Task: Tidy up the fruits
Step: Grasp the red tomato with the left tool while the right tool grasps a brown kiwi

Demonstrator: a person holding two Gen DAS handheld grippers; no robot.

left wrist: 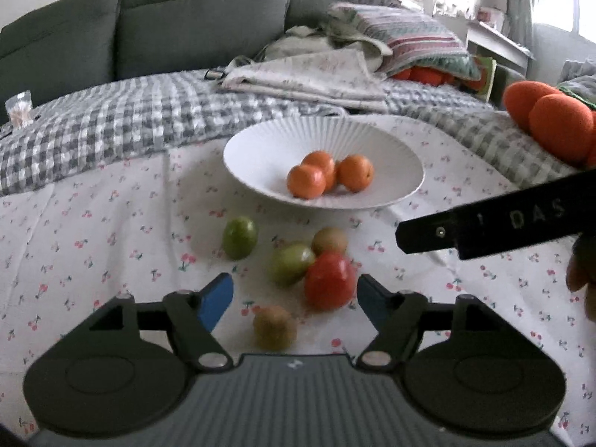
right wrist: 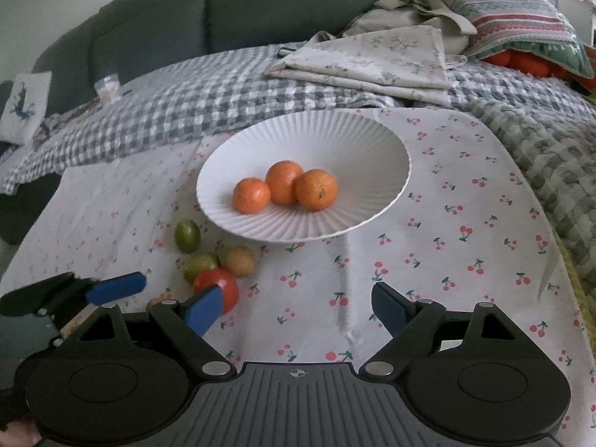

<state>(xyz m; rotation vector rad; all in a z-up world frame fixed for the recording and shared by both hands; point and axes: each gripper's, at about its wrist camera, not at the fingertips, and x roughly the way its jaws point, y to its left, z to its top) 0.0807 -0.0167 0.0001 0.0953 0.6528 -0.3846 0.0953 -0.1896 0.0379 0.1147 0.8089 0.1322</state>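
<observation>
Cherry-print cloth [right wrist: 465,223] before a grey sofa [left wrist: 186,18]. Three oranges [right wrist: 285,186] in ribbed white bowl [right wrist: 372,141]; tomato [left wrist: 329,279], green fruits [left wrist: 240,236], kiwis [left wrist: 275,327] just beside. Left gripper [left wrist: 294,298] wide, empty, near tomato; right gripper [right wrist: 294,309] wide, empty.

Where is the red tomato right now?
The tomato lies on the cherry-print cloth in front of the white bowl, touching a green fruit, just inside the left gripper's right finger.
</observation>
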